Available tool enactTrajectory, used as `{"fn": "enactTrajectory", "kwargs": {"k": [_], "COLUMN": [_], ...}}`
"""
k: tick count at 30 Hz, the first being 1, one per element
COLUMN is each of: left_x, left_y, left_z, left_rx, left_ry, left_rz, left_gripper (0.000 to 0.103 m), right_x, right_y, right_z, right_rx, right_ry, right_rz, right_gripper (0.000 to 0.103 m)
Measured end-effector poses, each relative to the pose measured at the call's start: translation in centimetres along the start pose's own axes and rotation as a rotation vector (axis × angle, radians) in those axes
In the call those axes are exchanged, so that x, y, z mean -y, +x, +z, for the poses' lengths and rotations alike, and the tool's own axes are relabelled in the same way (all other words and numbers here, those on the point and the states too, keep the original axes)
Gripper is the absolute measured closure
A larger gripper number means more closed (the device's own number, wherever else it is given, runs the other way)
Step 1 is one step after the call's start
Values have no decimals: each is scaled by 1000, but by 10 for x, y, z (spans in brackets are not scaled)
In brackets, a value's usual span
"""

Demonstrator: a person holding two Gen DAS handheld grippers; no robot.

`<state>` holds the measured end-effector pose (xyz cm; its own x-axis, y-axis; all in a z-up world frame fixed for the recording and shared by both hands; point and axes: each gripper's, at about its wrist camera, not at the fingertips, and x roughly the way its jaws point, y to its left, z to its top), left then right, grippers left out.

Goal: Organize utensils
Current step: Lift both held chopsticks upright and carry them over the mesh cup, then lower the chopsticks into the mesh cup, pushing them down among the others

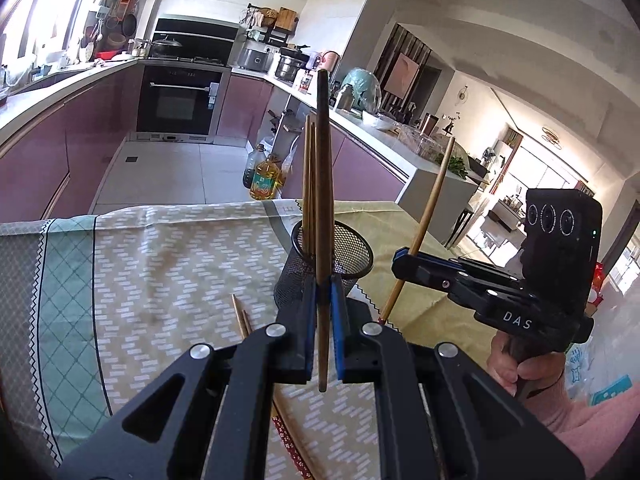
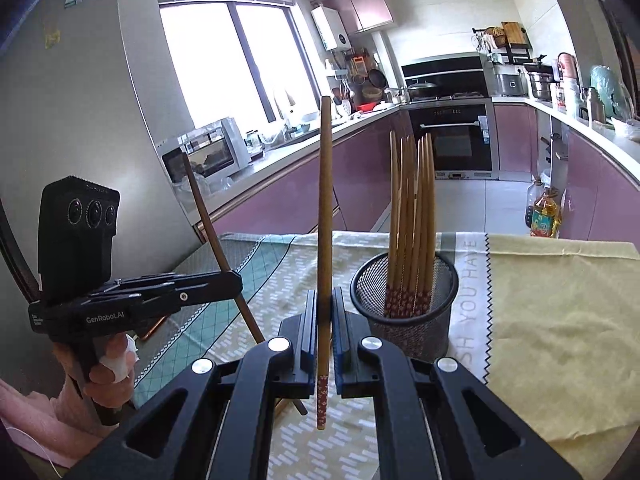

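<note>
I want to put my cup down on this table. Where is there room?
The yellow cloth right of the mesh cup lies bare. So does the patterned cloth left of it, out to the green border. It is crowded near the front edge, where loose chopsticks lie and both tools hold one each.

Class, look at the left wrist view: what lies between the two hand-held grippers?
The black mesh holder with chopsticks inside, standing on the tablecloth.

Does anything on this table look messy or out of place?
Yes. A few loose wooden chopsticks lie scattered on the patterned tablecloth instead of standing in the black mesh cup with the others. Each gripper is clamped on one chopstick, apparently tidying. Nothing looks spilled or broken.
</note>
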<state>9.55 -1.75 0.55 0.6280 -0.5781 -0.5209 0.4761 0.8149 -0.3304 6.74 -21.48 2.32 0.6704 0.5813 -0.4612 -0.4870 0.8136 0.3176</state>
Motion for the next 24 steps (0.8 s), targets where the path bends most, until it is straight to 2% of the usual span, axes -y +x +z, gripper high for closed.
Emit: {"fn": "enactTrajectory", "kwargs": {"k": [11,24], "left_x": [8,21], "left_y": [3,4], "left_z": [15,36], "left_rx": [34,76], "left_ry": [23,61], "left_rz": [-2,-16], "left_gripper": [95,95], "right_x": [8,14], "right_y": [-17,-23], "right_z": [19,32], "right_rx": [65,101], "right_ry": [-10,-20], "right_rz": [-41,-68], "right_gripper": [97,97]}}
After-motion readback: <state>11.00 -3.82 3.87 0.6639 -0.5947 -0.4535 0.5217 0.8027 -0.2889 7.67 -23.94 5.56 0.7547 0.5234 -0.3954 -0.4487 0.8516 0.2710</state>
